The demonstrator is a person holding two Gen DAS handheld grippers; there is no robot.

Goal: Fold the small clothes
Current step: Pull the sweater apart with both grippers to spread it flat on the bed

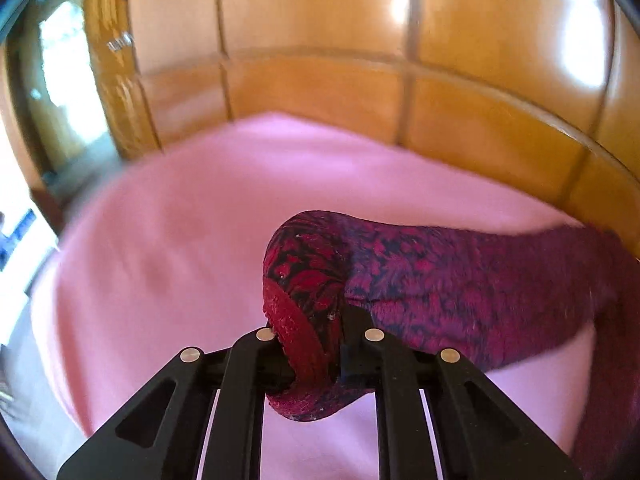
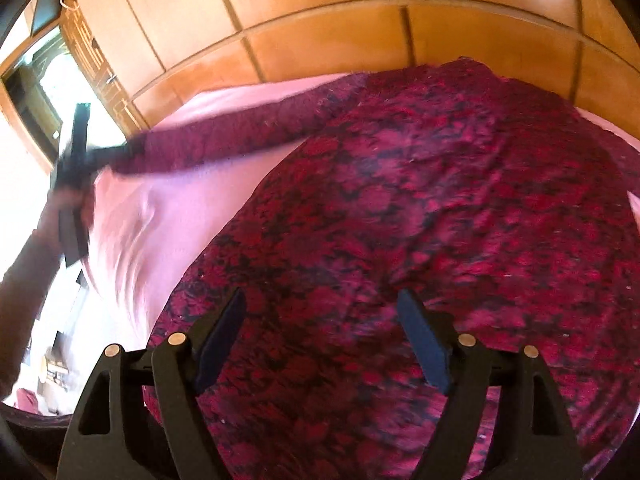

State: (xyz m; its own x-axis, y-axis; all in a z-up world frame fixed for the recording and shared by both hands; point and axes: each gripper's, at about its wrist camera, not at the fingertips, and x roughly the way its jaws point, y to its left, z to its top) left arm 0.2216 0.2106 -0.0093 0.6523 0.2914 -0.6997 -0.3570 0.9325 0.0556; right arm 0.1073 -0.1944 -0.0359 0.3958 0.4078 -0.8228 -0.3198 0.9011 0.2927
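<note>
A dark red and purple floral garment (image 2: pixel 420 208) lies spread on a pink sheet (image 2: pixel 168 208). My left gripper (image 1: pixel 316 356) is shut on the cuff end of its sleeve (image 1: pixel 460 280), which stretches away to the right. In the right wrist view the same sleeve (image 2: pixel 224 140) runs out to the left gripper (image 2: pixel 76 168), held in a hand at the far left and blurred. My right gripper (image 2: pixel 320 340) is open and empty, hovering just above the body of the garment.
A wooden panelled headboard (image 1: pixel 320 80) rises behind the bed. A wooden door frame and bright opening (image 2: pixel 48 92) lie at the left. The bed's left edge (image 2: pixel 92 280) drops off near the left hand.
</note>
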